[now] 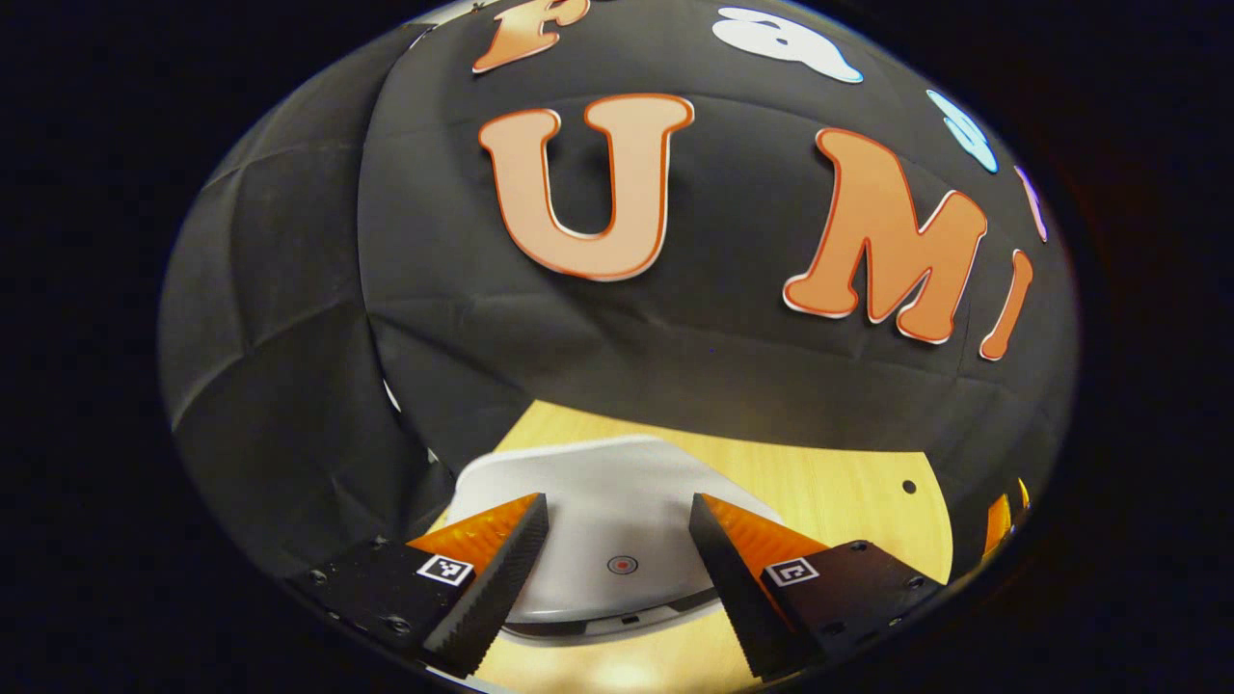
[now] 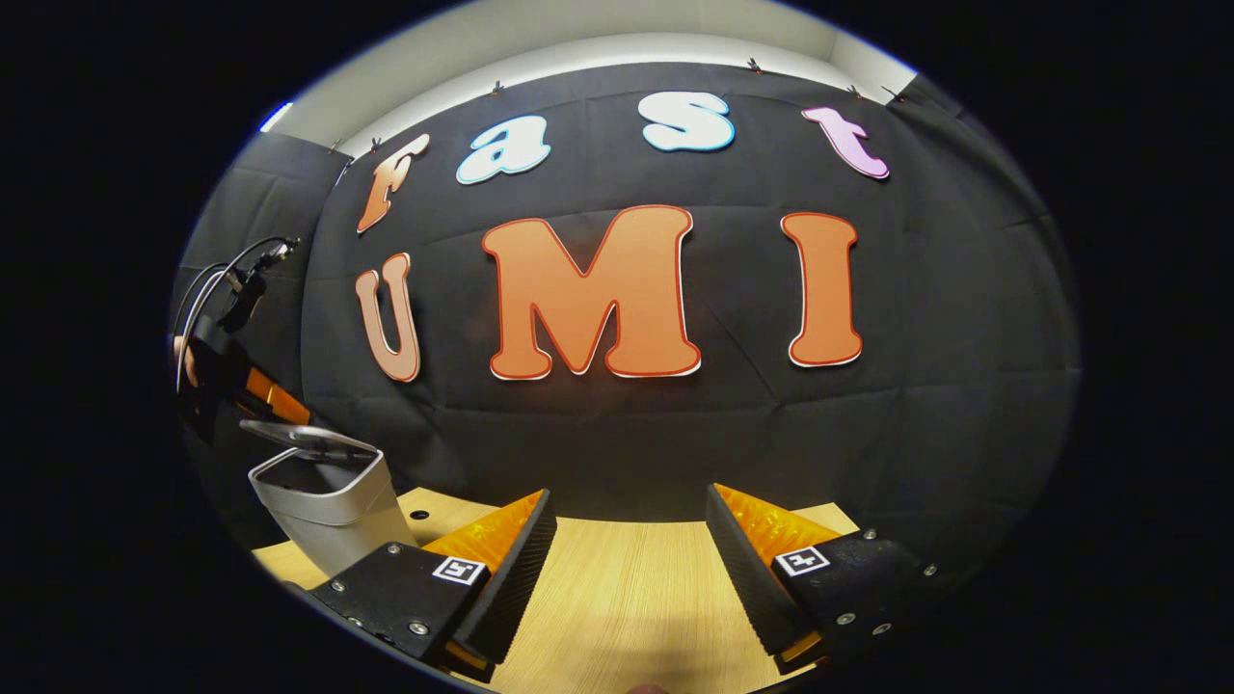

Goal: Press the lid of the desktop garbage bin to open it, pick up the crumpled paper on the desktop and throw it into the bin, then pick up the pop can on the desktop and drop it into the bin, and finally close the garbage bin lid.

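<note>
The white desktop bin (image 2: pixel 333 520) stands on the wooden table at the left of the right gripper view. Its lid (image 2: pixel 308 439) sits tilted above the rim, with a dark gap under it. The left gripper (image 2: pixel 275 400) hovers just over that lid, held by a hand (image 2: pixel 183 361). In the left gripper view the lid (image 1: pixel 598 472) lies right below my left gripper (image 1: pixel 618 501), whose fingers are open and spread over it, a small red dot (image 1: pixel 623 565) between them. My right gripper (image 2: pixel 631 493) is open above bare table, holding nothing.
Light wooden table (image 2: pixel 627 598) runs up to the black cloth wall. A small hole (image 2: pixel 417 514) lies in the tabletop beside the bin, and another hole (image 1: pixel 908 486) lies to the right of the lid. An orange sliver (image 1: pixel 998 520) at the right edge is too small to identify.
</note>
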